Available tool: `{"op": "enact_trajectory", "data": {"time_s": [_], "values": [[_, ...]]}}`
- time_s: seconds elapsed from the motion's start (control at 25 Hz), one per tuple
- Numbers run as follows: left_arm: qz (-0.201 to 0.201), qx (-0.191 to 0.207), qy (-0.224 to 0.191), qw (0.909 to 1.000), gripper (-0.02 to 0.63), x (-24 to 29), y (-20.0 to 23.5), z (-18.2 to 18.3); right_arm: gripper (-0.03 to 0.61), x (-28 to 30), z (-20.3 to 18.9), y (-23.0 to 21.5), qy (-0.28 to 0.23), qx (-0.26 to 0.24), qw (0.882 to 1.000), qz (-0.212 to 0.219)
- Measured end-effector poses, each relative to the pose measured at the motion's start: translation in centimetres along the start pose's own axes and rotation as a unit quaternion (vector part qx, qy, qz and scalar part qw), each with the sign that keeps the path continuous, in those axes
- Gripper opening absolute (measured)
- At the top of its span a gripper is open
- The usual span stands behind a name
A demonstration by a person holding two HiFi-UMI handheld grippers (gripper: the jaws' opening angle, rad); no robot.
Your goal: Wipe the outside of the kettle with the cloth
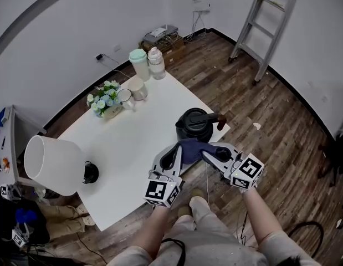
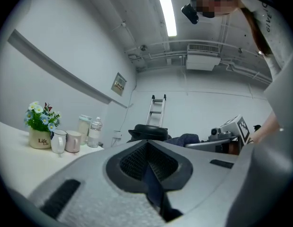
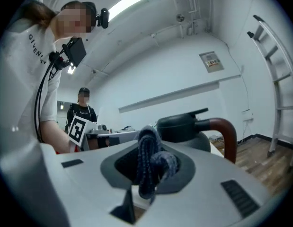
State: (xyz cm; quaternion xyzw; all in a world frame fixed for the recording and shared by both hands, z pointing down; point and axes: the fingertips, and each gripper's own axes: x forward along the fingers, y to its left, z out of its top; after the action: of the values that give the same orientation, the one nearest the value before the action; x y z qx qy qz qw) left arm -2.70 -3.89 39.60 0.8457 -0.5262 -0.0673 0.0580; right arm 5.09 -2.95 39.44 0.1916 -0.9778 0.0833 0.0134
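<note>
Head view: the round black kettle with a brown handle sits at the white worktop's 4 o'clock edge. The soft dark blue cloth is at the kettle's 6 o'clock.

Left gripper view: the left hand-held gripper pinches a thin edge of the cloth.

Right gripper view: the right hand-held gripper squeezes a bunched fold. The cloth looks light and floppy.

So it's a white table running diagonally across the middle of the frame. Over at the left edge there's a lamp with a big white shade. The far end, upper middle, is where most of the stuff is: a flower pot, a glass mug and a beige mug close together, then a mint-lidded jar right beside a clear bottle. The black kettle sits by the right edge, well apart from those.
</note>
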Motion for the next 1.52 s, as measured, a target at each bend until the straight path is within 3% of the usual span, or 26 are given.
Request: {"op": "enact_trajectory", "data": {"time_s": [0.12, 0.68, 0.92, 1.08, 1.32, 1.4, 1.52], "values": [[-0.001, -0.002, 0.001, 1.0, 0.006, 0.7, 0.2, -0.7, 0.052, -0.3, -1.6, -1.1, -0.005, 0.024, 1.0, -0.013], [0.008, 0.0, -0.007, 0.9999, 0.006, 2.3, 0.3, -1.1, 0.052, -0.1, -11.6, -4.0, 0.068, 0.067, 0.994, -0.05], [0.007, 0.003, -0.001, 1.0, 0.006, 1.8, 0.4, -1.7, 0.052, -1.0, -13.0, -5.5, 0.07, 0.088, 0.989, -0.093], [0.013, -0.001, 0.001, 0.9999, 0.006, 1.3, 0.5, -1.7, 0.052, -2.9, -10.0, -4.5, 0.05, 0.073, 0.991, -0.098], [0.003, 0.0, -0.016, 0.9999, 0.006, 1.7, -0.9, 0.6, 0.052, -5.8, 2.8, -2.4, -0.061, -0.013, 0.998, -0.032], [0.0, 0.002, -0.024, 0.9997, 0.006, 2.0, -1.3, 1.4, 0.051, -5.6, 5.1, -3.5, -0.073, -0.029, 0.996, -0.041], [-0.003, 0.007, -0.031, 0.9995, 0.006, 2.2, -1.8, 2.0, 0.051, -4.9, 4.9, -6.3, -0.06, -0.024, 0.994, -0.093]]}}
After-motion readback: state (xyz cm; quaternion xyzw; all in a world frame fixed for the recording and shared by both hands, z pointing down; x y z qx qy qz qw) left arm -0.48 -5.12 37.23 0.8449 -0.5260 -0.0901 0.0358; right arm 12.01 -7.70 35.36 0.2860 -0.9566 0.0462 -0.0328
